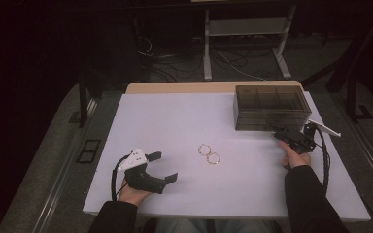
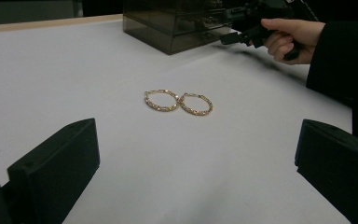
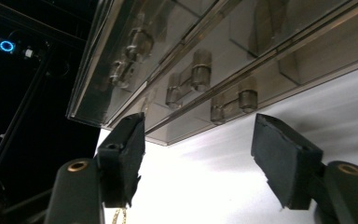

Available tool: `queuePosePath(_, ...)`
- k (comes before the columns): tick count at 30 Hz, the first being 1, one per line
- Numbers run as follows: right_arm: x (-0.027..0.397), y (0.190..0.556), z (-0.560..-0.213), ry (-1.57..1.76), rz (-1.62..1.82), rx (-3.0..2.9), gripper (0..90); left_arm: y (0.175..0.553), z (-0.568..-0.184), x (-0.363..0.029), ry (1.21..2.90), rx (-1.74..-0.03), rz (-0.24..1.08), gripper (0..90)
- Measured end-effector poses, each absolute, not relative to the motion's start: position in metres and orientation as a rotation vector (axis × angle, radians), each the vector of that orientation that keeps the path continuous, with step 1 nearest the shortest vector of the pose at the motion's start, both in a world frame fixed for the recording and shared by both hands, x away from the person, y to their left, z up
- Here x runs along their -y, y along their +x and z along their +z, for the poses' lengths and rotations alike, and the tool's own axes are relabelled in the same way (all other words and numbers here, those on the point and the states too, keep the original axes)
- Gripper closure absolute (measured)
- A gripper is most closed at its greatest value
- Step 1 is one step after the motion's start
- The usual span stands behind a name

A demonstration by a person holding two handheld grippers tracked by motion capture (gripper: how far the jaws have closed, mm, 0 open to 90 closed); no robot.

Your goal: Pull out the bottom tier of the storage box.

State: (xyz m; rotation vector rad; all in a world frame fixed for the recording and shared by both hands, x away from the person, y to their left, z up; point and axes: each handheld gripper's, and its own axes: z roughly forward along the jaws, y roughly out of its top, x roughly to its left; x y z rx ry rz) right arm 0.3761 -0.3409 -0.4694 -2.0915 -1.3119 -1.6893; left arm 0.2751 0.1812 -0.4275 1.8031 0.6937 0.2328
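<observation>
A white tabletop (image 1: 175, 121) carries it all, a strip of pale wood edge (image 1: 184, 88) showing along its far side. Out in the middle lie two gold hoop earrings (image 1: 209, 154), flat on the surface and touching one another. At the far right corner sits a smoky, see-through drawer box (image 1: 271, 108), resting directly on the white top with small knobs on its front, seen up close in the right gripper view (image 3: 200, 70).

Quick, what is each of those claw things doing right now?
Left gripper: open, holding nothing.
Right gripper: open at the drawer box, holding nothing.
</observation>
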Motion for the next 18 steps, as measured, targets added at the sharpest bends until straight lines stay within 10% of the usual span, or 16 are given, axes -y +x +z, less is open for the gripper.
queuePosePath(18,0.347,0.382,-0.482,-2.165,-1.626,1.233,55.5,0.275,-0.427,-0.181,1.805,-0.684,0.232,0.0)
